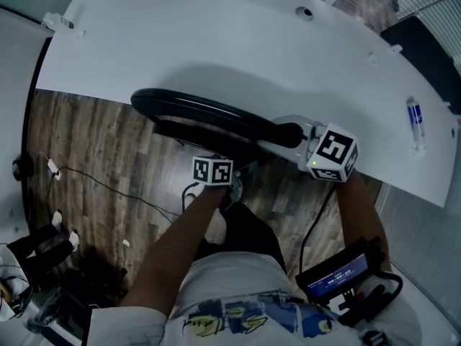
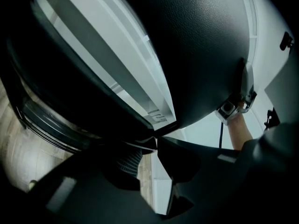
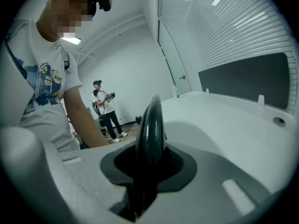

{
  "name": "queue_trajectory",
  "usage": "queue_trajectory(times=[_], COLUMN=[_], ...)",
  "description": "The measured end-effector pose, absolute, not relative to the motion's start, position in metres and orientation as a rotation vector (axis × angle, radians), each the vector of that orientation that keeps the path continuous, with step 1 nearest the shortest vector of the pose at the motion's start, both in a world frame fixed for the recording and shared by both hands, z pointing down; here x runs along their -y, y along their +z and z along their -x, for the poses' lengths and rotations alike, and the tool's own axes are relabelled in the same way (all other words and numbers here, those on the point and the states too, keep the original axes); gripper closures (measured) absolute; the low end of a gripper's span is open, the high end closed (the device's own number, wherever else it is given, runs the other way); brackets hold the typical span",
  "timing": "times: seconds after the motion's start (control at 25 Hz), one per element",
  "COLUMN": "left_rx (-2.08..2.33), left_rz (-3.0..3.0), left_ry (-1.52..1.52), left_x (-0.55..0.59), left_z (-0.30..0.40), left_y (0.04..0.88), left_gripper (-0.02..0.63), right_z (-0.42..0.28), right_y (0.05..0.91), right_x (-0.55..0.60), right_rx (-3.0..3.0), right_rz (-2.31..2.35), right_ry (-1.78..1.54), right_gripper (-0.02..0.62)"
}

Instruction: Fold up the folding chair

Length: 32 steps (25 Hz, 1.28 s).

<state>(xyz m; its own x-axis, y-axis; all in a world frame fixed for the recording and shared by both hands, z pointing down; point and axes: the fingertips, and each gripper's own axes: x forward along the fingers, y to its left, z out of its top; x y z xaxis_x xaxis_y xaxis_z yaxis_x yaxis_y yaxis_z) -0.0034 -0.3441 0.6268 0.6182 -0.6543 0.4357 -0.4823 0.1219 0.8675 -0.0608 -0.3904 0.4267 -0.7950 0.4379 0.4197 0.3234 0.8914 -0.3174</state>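
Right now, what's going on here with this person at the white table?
A person standing at the white table is handling a black folding chair with two handheld grippers. The right gripper is clamped on the chair's thin curved edge. The left gripper is tucked up against its underside, jaws nearly together; whether they pinch anything is unclear.

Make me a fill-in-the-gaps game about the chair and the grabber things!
1. The folding chair is coloured ____.
2. The table beside it is coloured ____.
3. The floor looks made of ____.
4. The right gripper is shut on the thin rim of the ____.

Missing words: black, white, wood, chair.
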Motion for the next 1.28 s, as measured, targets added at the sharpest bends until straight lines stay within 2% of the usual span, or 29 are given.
queue_trajectory(times=[0.48, 0.84, 1.28], left_rx=[1.001, 1.014, 1.041], left_rz=[-1.586, -1.593, -1.596], left_ry=[-0.013, 0.024, 0.043], left_x=[0.340, 0.338, 0.330], left_z=[-0.004, -0.003, 0.009], left_y=[0.628, 0.627, 0.624], left_gripper=[0.469, 0.428, 0.416], right_z=[0.060, 0.063, 0.062], right_y=[0.427, 0.431, 0.427], right_x=[0.391, 0.390, 0.399], right_rx=[2.572, 2.553, 2.574], right_rz=[0.474, 0.402, 0.271], right_ry=[0.280, 0.193, 0.159], right_gripper=[0.506, 0.472, 0.462])
